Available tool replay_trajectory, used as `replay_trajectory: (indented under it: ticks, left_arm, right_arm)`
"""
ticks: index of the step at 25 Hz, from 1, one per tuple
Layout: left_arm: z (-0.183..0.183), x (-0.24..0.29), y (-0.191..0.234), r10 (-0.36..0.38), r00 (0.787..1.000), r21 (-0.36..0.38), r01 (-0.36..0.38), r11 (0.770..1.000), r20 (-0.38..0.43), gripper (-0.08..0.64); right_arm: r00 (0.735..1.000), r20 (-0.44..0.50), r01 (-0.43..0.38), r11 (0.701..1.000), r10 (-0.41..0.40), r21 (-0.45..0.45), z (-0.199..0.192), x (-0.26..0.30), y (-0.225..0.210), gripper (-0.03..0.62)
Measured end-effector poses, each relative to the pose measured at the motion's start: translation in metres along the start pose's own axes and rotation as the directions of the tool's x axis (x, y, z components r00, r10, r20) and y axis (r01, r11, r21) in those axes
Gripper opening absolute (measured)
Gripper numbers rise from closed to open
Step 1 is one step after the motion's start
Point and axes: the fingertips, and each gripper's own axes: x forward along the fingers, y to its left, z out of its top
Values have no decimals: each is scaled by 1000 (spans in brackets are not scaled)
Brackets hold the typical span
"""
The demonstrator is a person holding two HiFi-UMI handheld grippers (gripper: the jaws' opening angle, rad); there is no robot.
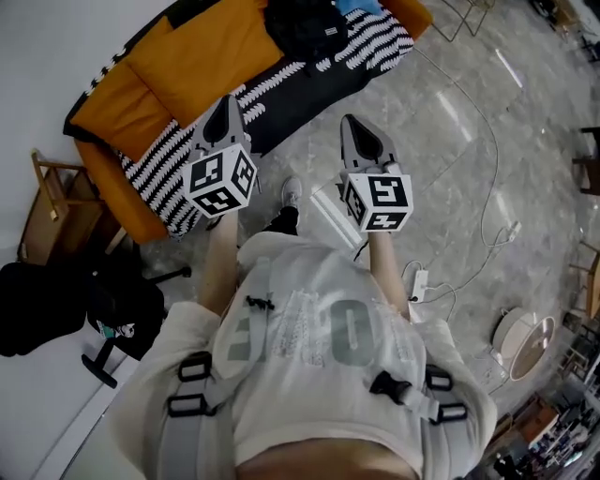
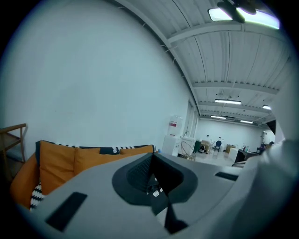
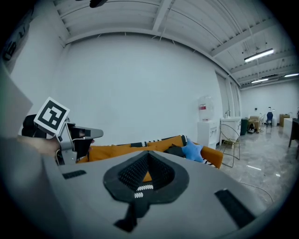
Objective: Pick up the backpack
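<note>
The jaws of our left gripper (image 1: 225,105) are pressed together with nothing between them; the jaws of our right gripper (image 1: 353,127) are the same, tight together and empty; both grippers point out ahead of us and a little down, side by side but apart.

The backpack (image 1: 305,28) is black; it lies on the sofa (image 1: 187,56), on top of the striped blanket (image 1: 309,80), near the far end of the seat; it is ahead of both grippers and well apart from them, and nothing touches it. In the right gripper view it shows just past the tip of the jaws, with a blue pillow (image 3: 192,150) just beside it; we think the right gripper is the nearer one. The backpack looks slumped in a heap, so we cannot tell which way its long side runs, and we cannot make out a handle.

Open floor (image 1: 441,159) lies between us and the sofa, so there is room to step in; a white cable (image 1: 487,187) trails on the floor off to the right; a wooden chair (image 1: 47,211) stands by the sofa's other end on the left; the wall is right behind the sofa, so we judge the reach must come from the front, with the jaws opened first.
</note>
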Motion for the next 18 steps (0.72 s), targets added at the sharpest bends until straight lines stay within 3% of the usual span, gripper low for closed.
replay_trajectory:
  ticks: [7,13,18]
  left_arm:
    - [14,71,14,-30,1000,-25,30,999,2,20]
    - [-2,89,8,-69,997,-47,67,997,-41,20]
    - [2,90,0,-81,996,-23,81,996,-27,20]
  right_arm:
    - [999,-35,5,1000,-5,1,16,71,-14,6]
    - [998,-56,14,999,-12,36,15,94,-23,6]
    - [1000,-25,-8,998,9,62,23,101,-25,6]
